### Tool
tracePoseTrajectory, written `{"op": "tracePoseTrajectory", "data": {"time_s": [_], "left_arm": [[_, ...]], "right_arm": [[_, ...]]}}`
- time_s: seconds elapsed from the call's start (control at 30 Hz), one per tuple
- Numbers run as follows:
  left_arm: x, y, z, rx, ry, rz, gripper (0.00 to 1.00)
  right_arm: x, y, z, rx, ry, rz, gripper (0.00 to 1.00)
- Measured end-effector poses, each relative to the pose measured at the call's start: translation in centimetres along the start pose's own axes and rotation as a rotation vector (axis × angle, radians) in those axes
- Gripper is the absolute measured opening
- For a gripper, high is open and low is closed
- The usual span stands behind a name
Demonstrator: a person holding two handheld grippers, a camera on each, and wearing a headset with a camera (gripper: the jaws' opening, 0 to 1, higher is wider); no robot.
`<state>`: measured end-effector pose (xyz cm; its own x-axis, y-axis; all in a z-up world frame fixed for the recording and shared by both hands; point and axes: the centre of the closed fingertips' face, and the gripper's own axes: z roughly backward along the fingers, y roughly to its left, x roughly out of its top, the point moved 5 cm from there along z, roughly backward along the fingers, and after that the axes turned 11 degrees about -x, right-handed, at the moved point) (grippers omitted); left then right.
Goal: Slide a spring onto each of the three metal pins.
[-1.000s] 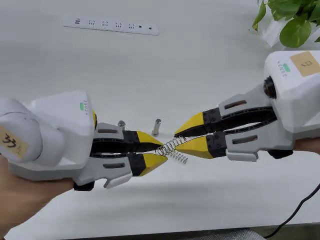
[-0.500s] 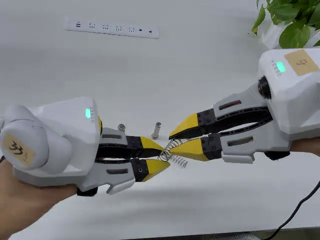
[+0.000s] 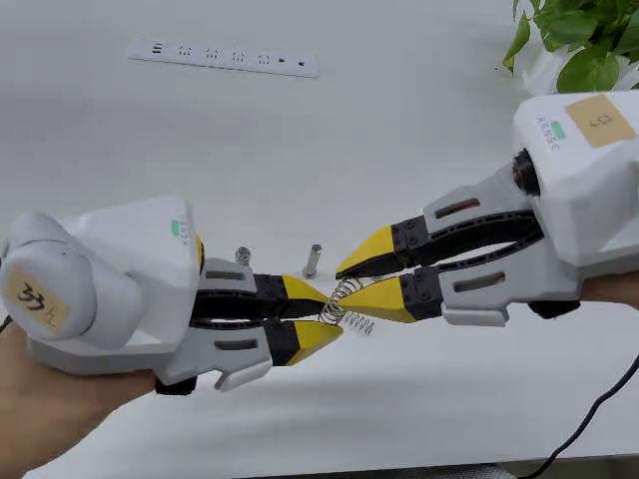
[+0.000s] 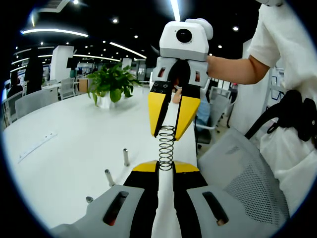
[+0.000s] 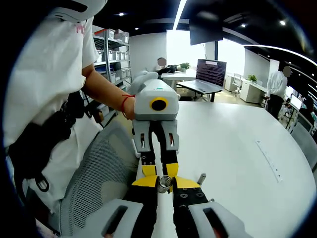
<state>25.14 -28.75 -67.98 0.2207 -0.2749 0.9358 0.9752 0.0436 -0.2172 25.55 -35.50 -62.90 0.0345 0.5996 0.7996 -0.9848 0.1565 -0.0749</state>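
A steel spring (image 3: 336, 301) hangs just above the white table between both grippers. My left gripper (image 3: 331, 313) comes in from the lower left, shut on one end; in the left gripper view the spring (image 4: 166, 148) rises from its yellow tips (image 4: 166, 166). Facing it from the right, my right gripper (image 3: 341, 290) has its fingers closed around the other end, as the spring (image 5: 164, 182) seen end-on shows. A second spring (image 3: 360, 322) lies on the table just below them. Two metal pins (image 3: 314, 258) (image 3: 243, 255) stand upright behind the left gripper; a third pin (image 4: 89, 199) shows in the left gripper view.
A white power strip (image 3: 222, 55) lies at the table's far side and a green plant (image 3: 584, 40) stands at the far right corner. A black cable (image 3: 597, 414) crosses the near right edge. A grey mesh chair (image 4: 242, 173) stands by the table edge.
The two grippers have drawn slightly closer together, and the spring between them looks shorter and more bunched. The pins and the second spring have not moved.
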Motion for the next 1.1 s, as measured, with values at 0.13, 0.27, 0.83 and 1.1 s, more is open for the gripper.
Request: {"op": "tracePoseTrajectory", "data": {"time_s": [0.13,0.27,0.83,1.1], "left_arm": [[0.1,0.0,0.0,0.000,-0.009,0.002,0.06],[0.2,0.0,-0.1,0.001,-0.013,0.000,0.06],[0.2,0.4,-0.5,0.020,0.002,-0.002,0.06],[0.0,0.5,-0.6,0.025,-0.001,0.003,0.06]], "right_arm": [[-0.1,0.0,0.0,0.010,0.019,0.005,0.08],[-0.1,-0.3,0.2,0.036,0.062,0.039,0.12],[0.6,-0.7,-1.5,0.276,0.330,0.343,0.10],[-0.2,-1.0,-2.0,0.308,0.387,0.399,0.08]]}}
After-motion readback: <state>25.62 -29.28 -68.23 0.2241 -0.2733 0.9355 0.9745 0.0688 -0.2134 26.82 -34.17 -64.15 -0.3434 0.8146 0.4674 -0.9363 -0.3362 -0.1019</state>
